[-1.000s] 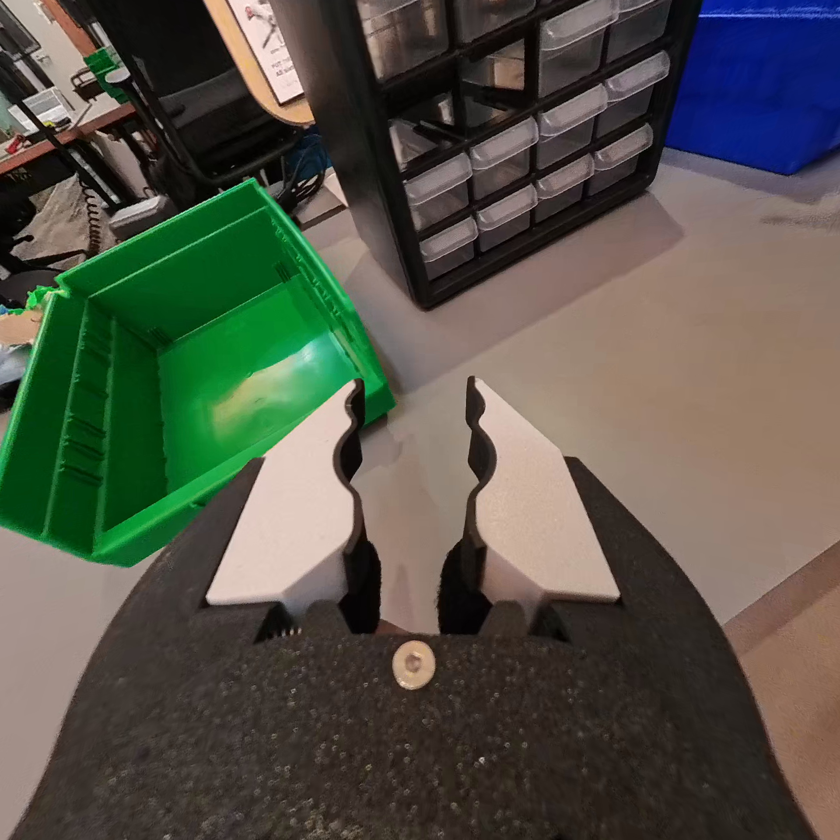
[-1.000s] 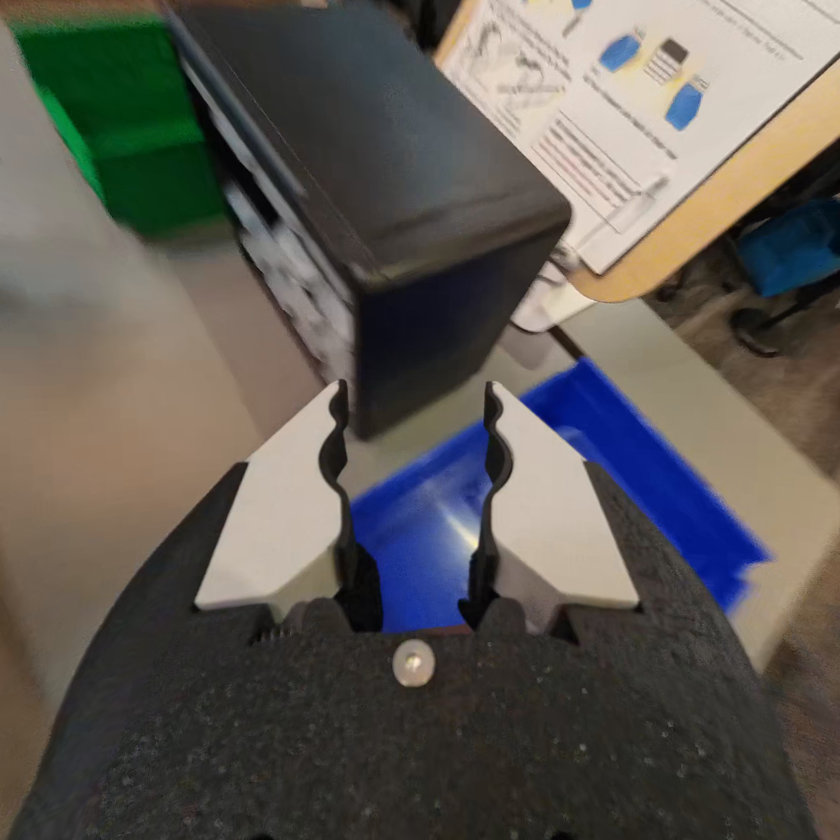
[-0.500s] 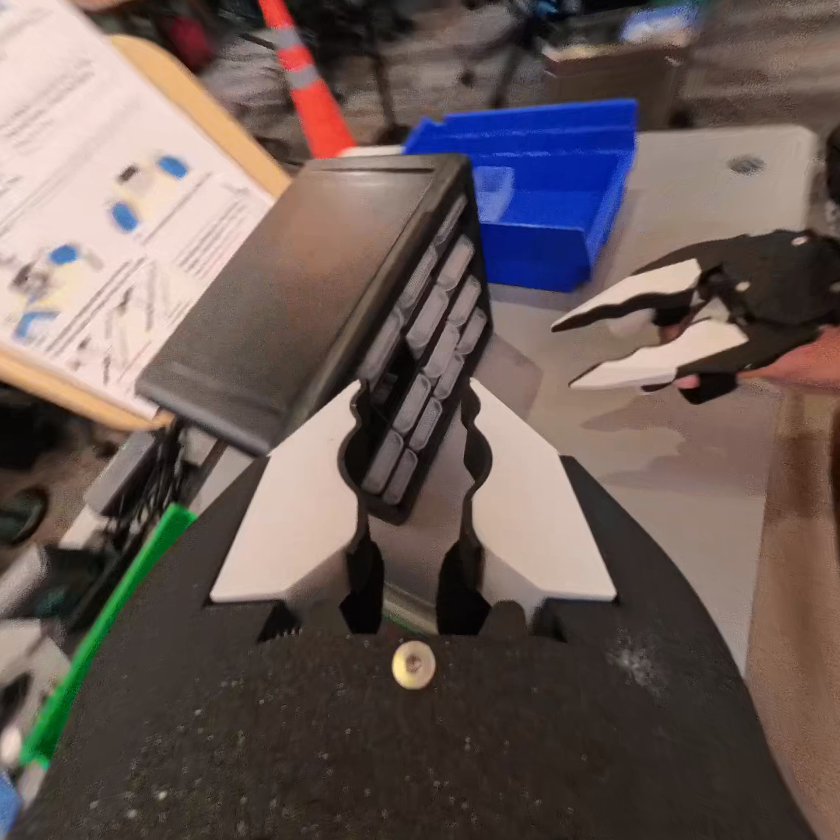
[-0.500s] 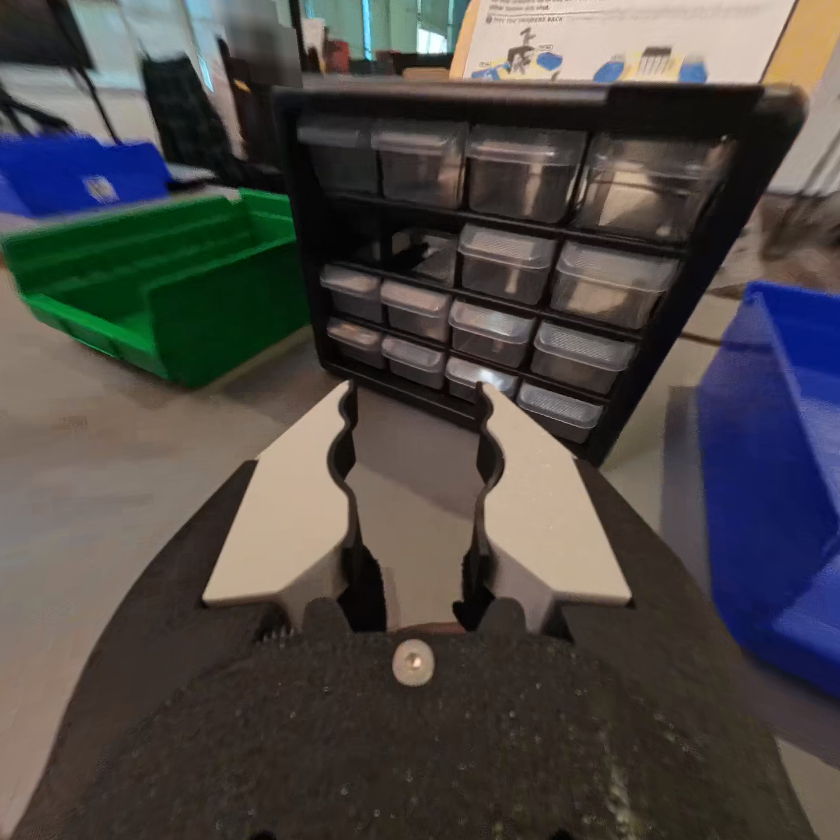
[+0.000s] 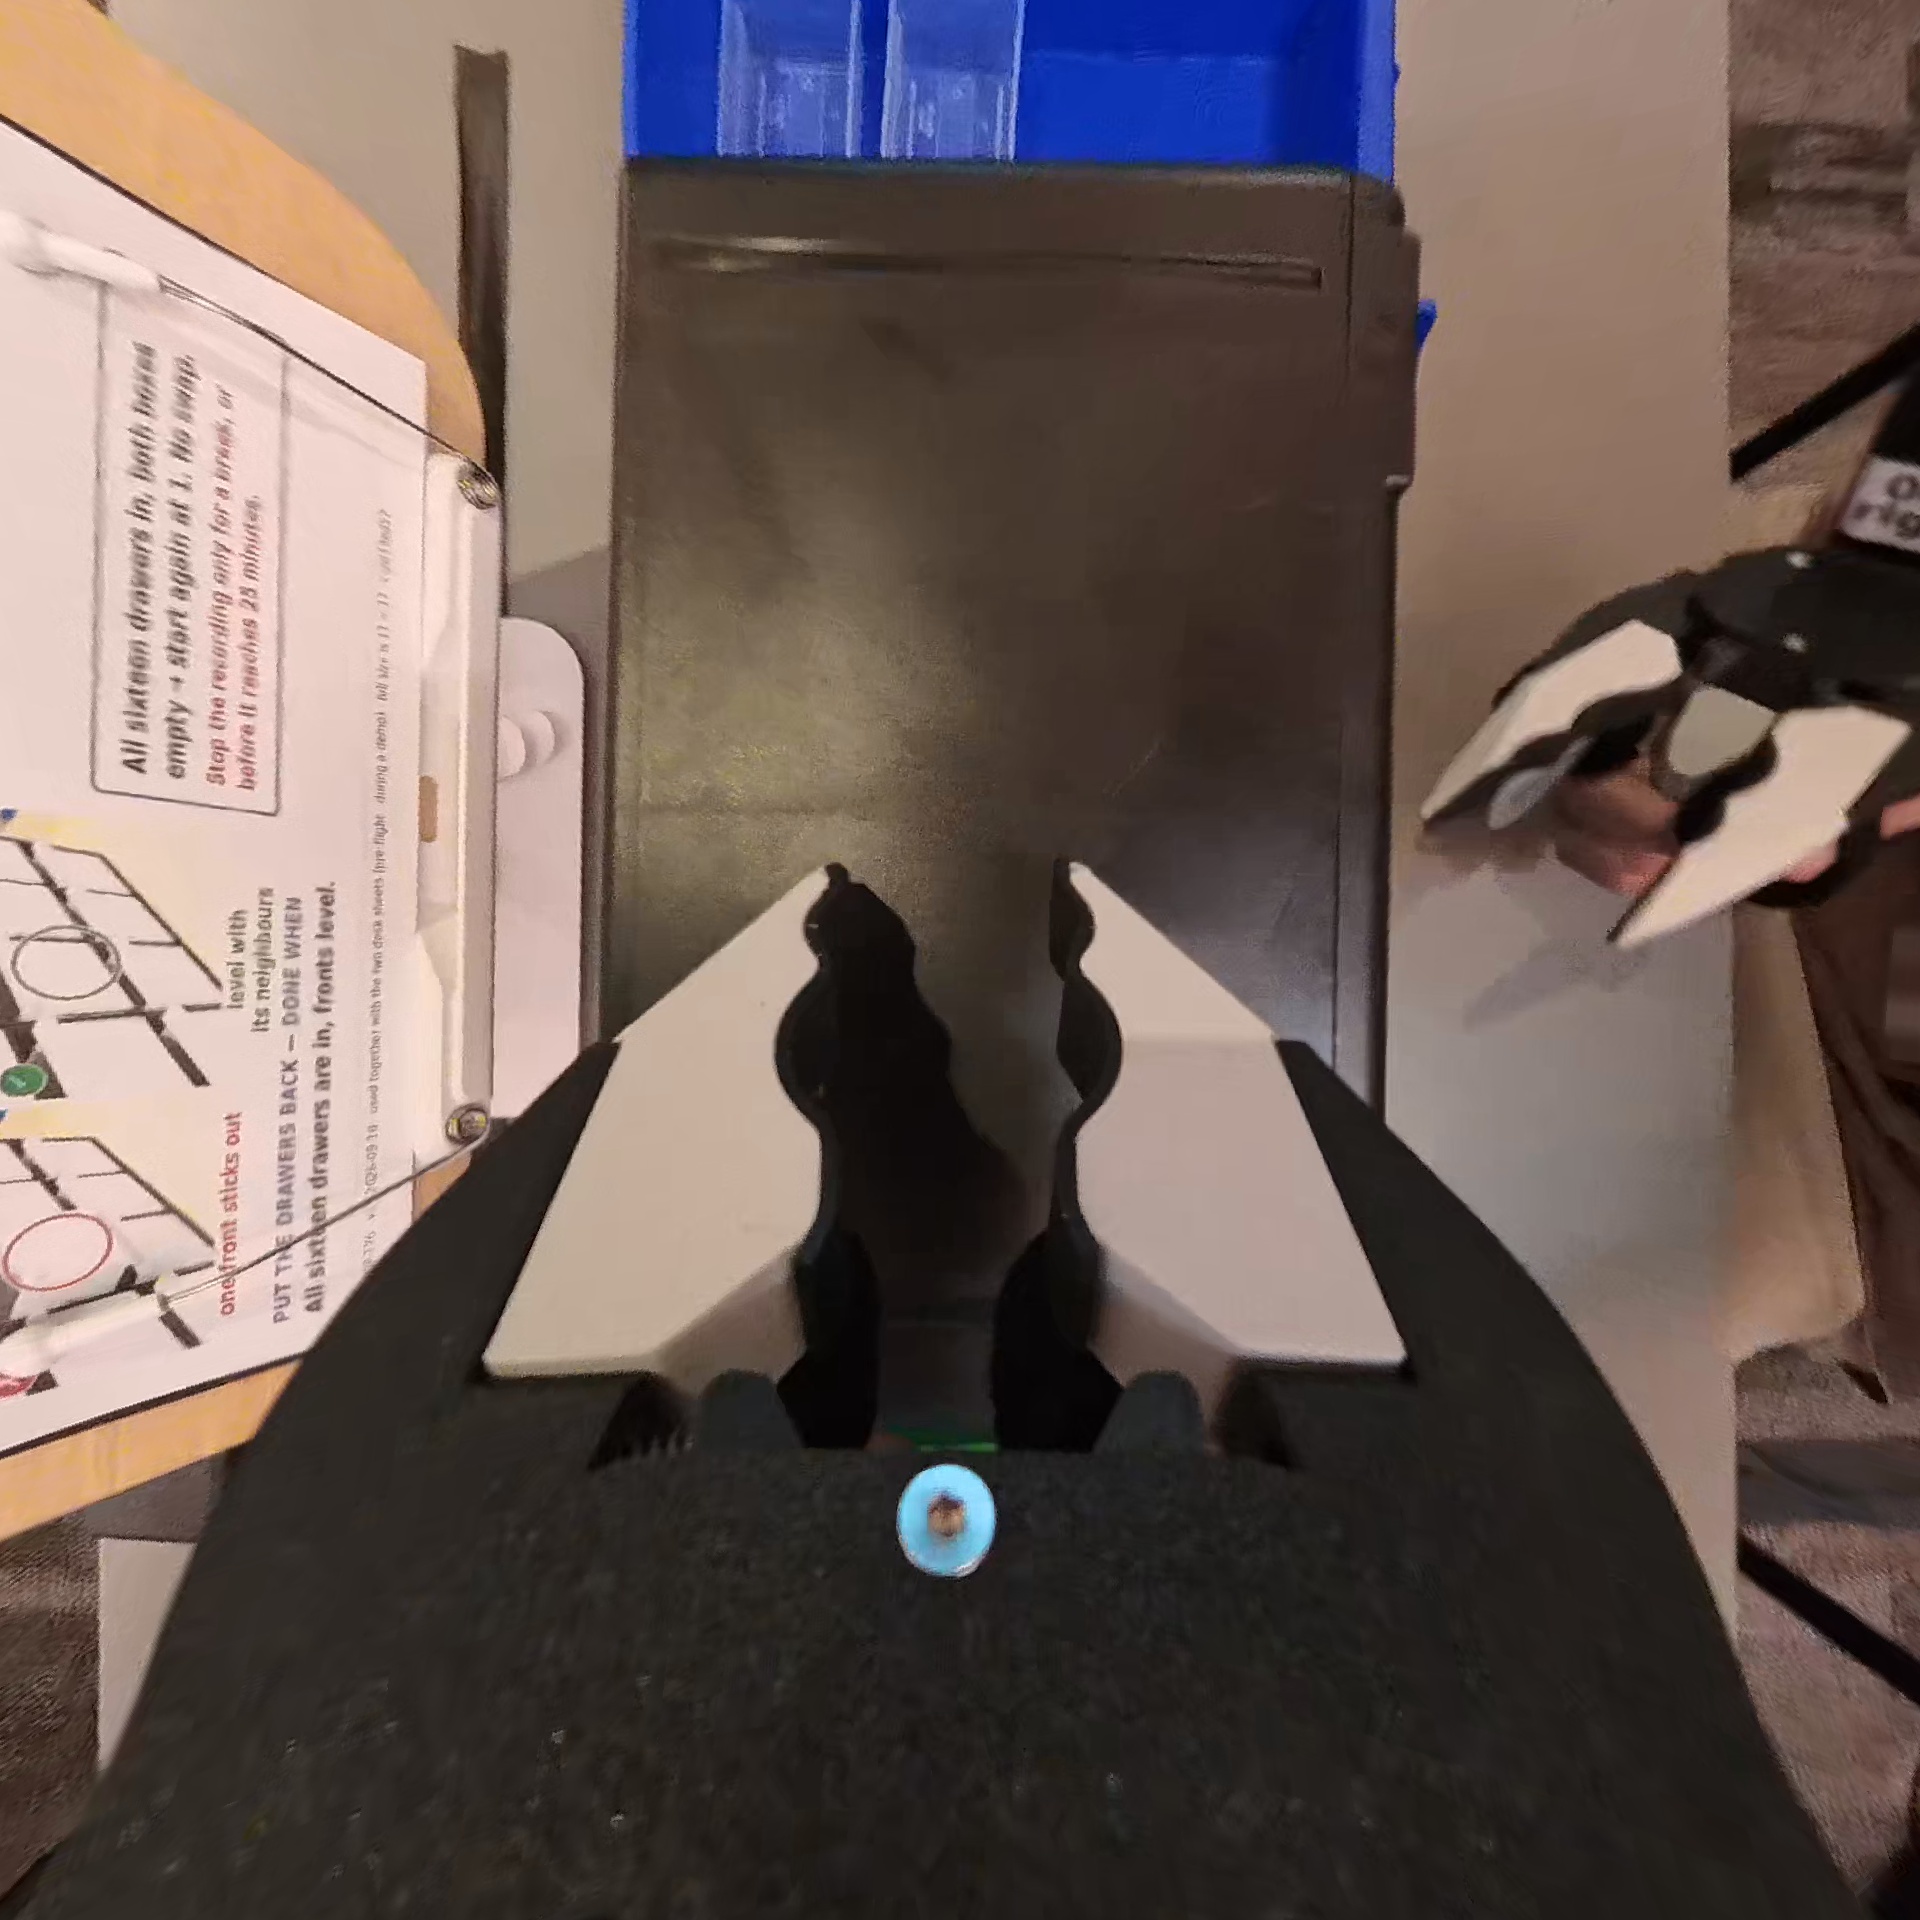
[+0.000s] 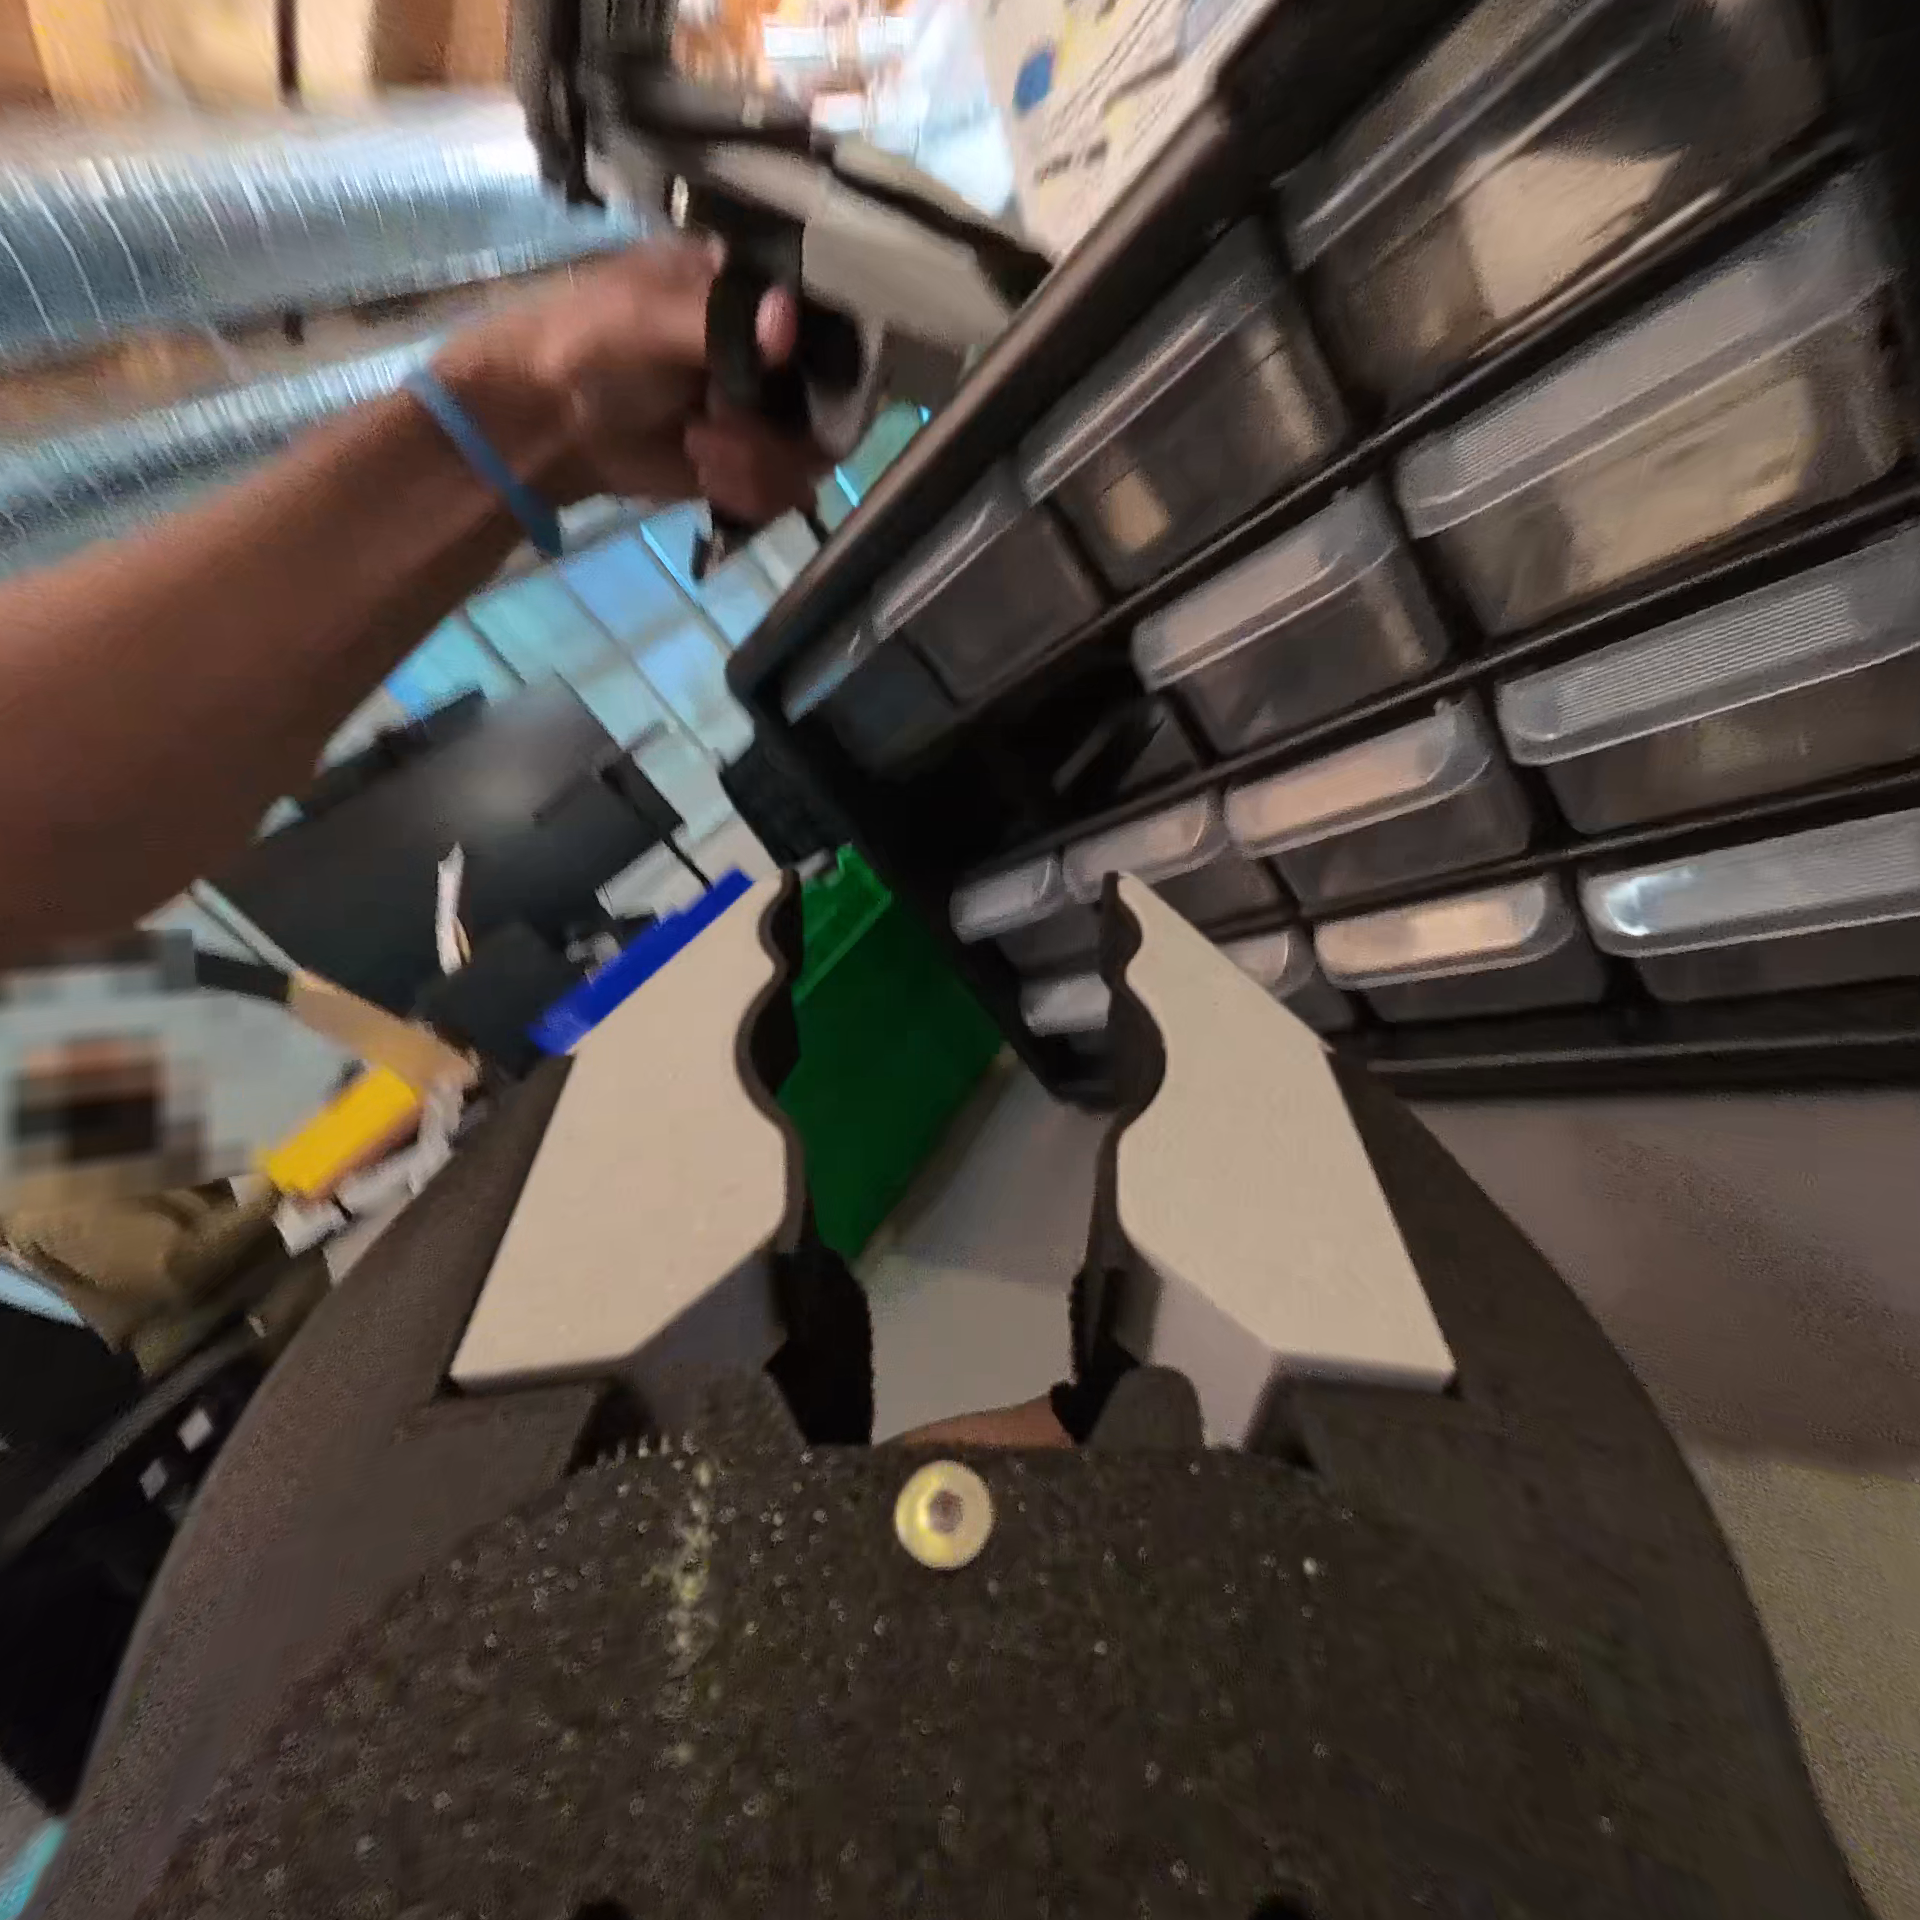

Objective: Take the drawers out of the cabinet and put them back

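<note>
Cabinet [image 5: 987, 582] top runs lengthwise away; drawers [image 6: 1455, 665] face R gripper [image 6: 951, 894].

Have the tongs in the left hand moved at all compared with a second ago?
Yes. The left tongs swung away from the green bin and now hang open over the black top of the drawer cabinet, looking down on it, with the blue bin beyond.

The cabinet [image 6: 1403, 623] is cut off at the right edge, and the hand [image 6: 623, 384] beyond it is blurred.
</note>
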Motion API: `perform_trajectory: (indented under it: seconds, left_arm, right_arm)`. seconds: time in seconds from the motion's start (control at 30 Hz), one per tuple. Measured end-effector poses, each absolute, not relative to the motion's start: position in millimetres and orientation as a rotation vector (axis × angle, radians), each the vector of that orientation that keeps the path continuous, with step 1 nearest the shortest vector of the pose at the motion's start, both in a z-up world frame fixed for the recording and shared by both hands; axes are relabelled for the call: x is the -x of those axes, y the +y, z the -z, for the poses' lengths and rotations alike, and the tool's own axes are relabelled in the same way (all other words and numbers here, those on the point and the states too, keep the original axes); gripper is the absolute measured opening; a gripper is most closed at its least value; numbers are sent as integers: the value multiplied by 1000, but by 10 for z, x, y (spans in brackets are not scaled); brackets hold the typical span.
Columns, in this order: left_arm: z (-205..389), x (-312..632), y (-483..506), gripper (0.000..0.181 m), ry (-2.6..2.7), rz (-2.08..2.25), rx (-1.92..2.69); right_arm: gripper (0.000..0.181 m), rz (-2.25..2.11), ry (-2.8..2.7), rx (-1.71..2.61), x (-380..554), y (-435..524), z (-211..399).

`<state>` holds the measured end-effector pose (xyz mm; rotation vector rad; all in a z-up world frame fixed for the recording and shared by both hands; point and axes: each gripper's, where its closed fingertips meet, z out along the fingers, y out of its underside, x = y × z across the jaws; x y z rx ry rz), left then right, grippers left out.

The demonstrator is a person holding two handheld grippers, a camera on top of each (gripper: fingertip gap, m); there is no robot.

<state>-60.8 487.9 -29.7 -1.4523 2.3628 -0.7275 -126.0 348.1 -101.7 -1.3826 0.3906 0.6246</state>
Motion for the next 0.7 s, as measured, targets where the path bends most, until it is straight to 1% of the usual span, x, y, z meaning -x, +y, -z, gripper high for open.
perform_trajectory:
  seconds: [0.07,0.1,0.17,0.27,0.63,0.7]
  left_arm:
    - [342,604,4888,37,2384,702,1436]
    - [346,605,4882,37,2392,693,1430]
    - [351,608,4876,37,2402,673,1432]
    - [351,613,4869,36,2412,650,1441]
    - [352,616,4866,38,2458,604,1440]
    - [353,616,4866,37,2462,596,1438]
  right_arm:
    - [54,-692,474,1245,1124,3589,928]
    - [49,-725,527,1173,1047,3638,904]
    - [33,-792,627,1066,914,3737,928]
    - [22,-839,712,979,768,3877,1003]
    - [15,-924,742,841,652,4009,924]
    - [8,-940,762,819,599,4022,945]
